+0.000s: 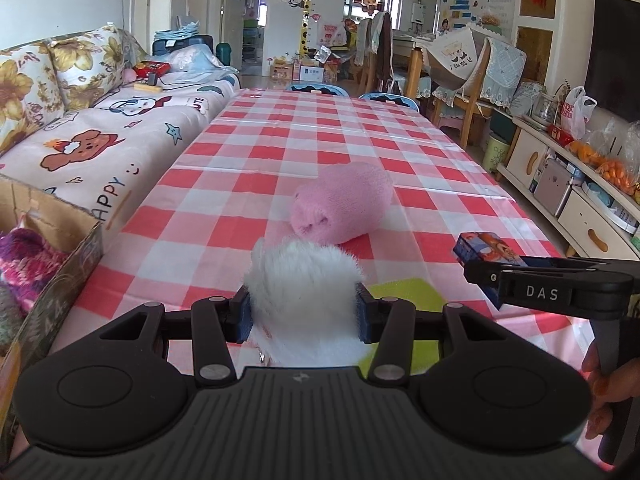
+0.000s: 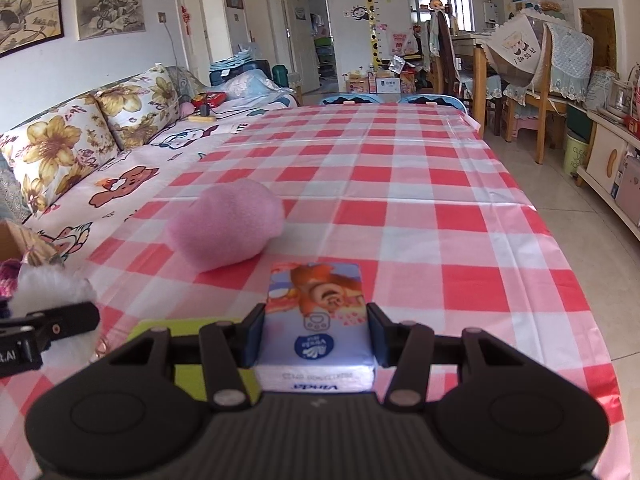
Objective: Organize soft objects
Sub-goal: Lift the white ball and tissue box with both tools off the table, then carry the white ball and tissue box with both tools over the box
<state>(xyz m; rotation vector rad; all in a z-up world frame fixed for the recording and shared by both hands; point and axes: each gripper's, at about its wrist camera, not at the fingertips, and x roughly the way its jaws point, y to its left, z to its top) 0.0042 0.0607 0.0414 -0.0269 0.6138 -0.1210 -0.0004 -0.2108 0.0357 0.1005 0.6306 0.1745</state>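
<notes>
White fur toy (image 1: 303,276): clamped in left tool (image 1: 304,314)
Tissue pack (image 2: 318,320): clamped in right tool (image 2: 316,334)
Pink plush roll (image 1: 342,205): on table (image 1: 360,136), just beyond fur toy

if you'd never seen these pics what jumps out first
Each gripper is already loaded: the left gripper pinches a white fluffy toy and the right gripper clamps a tissue pack, both low over the red checked tablecloth. Just beyond them a pink plush roll lies on the cloth, and a cardboard box holding knitted things stands at the left edge.
</notes>
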